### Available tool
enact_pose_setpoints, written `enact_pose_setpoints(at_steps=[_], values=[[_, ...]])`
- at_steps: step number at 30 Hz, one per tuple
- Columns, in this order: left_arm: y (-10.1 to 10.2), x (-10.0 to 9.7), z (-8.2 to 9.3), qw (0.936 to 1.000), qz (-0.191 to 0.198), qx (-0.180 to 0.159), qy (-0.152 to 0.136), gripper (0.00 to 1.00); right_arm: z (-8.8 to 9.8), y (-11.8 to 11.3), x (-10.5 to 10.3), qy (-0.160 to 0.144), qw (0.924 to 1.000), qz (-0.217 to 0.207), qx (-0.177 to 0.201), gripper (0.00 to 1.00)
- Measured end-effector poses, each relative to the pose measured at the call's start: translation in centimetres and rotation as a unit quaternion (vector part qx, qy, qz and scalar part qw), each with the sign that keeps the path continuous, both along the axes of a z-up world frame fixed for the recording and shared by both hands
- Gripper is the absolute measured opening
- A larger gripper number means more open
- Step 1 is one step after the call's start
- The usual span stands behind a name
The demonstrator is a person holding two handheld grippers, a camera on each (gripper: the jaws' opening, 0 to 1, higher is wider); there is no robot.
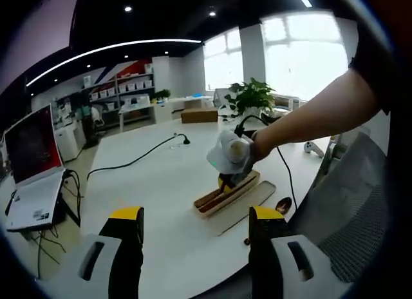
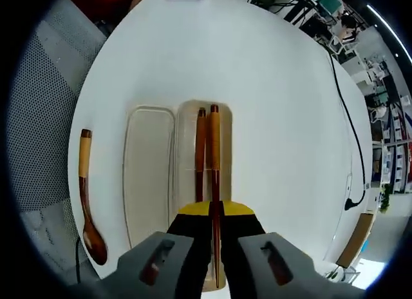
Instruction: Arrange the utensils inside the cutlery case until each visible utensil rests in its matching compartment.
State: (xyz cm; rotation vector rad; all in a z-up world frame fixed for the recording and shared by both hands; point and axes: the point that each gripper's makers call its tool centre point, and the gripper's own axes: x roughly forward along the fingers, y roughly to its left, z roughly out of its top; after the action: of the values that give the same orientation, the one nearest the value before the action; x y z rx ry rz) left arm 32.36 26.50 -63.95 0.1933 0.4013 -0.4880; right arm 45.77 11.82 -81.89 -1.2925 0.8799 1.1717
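Observation:
In the right gripper view a pale cutlery case [image 2: 185, 157] lies open on the white round table, its lid [image 2: 149, 176] flat beside it on the left. Two wooden chopsticks lie lengthwise in the case. My right gripper [image 2: 215, 212] is shut on the right chopstick [image 2: 214, 144]; the left chopstick [image 2: 201, 151] rests beside it. A wooden spoon [image 2: 87, 196] lies on the table left of the lid, near the edge. In the left gripper view my left gripper [image 1: 196, 221] stands open and apart from the case [image 1: 225, 194], over which a hand holds the right gripper [image 1: 228, 158]. The spoon [image 1: 281, 205] lies beyond the lid [image 1: 250, 205].
A laptop [image 1: 32, 176] sits at the table's left, with a black cable [image 1: 135, 158] running across the top. A cardboard box [image 1: 198, 115] and a plant [image 1: 248, 96] stand at the far side. A grey mesh chair [image 1: 360, 202] is next to the table edge by the spoon.

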Motion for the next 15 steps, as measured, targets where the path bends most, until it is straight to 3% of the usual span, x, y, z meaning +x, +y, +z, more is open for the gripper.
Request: enact_pose_setpoints(at_steps=[15], values=[[0.08, 0.07, -0.13, 1.0, 0.002, -0.002, 0.004, 0.68, -0.81, 0.03, 0.32, 0.002, 1.0, -0.001, 0.0, 0.0]])
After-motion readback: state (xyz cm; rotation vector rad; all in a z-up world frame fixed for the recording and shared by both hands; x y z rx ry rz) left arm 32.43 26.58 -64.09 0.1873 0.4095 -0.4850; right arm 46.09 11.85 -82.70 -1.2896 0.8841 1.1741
